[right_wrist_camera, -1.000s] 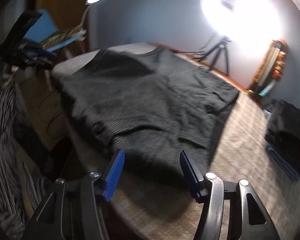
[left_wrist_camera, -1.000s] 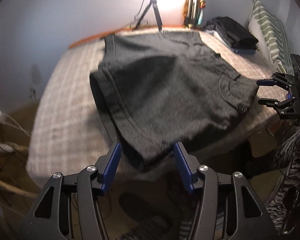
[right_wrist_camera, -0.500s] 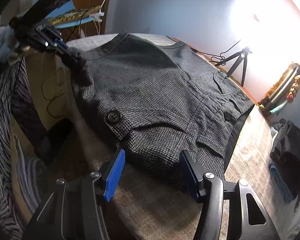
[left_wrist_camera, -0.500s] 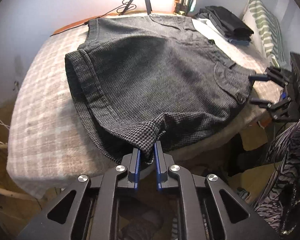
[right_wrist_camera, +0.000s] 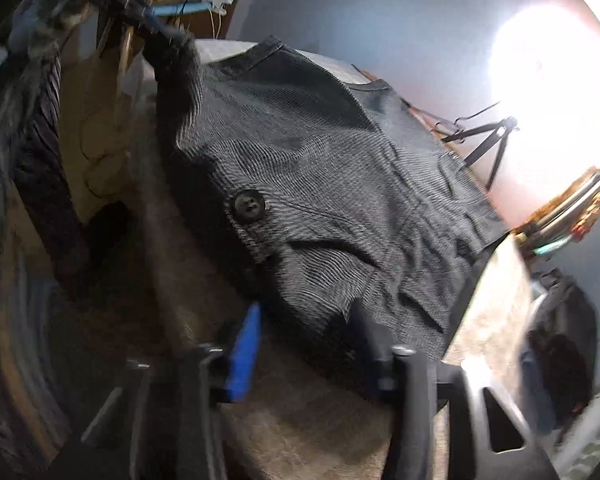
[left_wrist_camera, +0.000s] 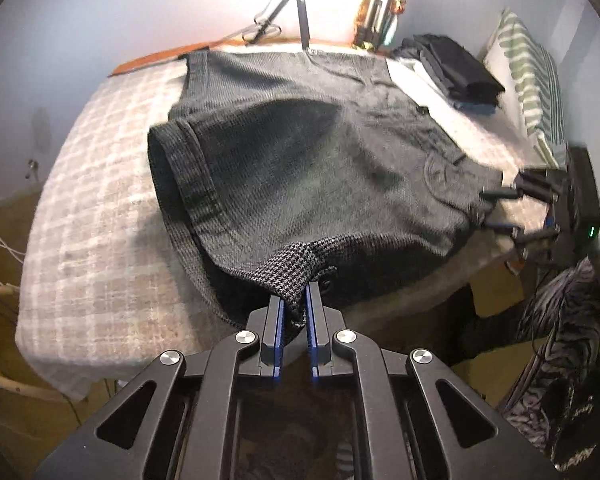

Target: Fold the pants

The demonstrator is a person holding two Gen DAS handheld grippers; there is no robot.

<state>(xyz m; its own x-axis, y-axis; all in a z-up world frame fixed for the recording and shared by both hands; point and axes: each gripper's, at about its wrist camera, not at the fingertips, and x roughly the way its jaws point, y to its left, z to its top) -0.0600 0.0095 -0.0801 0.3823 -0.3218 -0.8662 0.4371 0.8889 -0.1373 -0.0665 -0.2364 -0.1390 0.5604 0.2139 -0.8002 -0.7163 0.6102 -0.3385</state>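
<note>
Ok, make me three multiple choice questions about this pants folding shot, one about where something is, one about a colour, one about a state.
1. Where does the stack of dark folded clothes lie?
A. on the bed's far right, by the striped pillow
B. on the floor
C. on top of the pants

2. What colour are the pads of the left tool?
A. red
B. blue
C. white

3. How does the left tool stand to the pants?
A. open above them
B. lying flat on the bed
C. shut on their near edge

Answers: 1 A, the stack sits beside the pillow; 2 B, blue strips line both fingers; 3 C, cloth is pinched between the pads.
</note>
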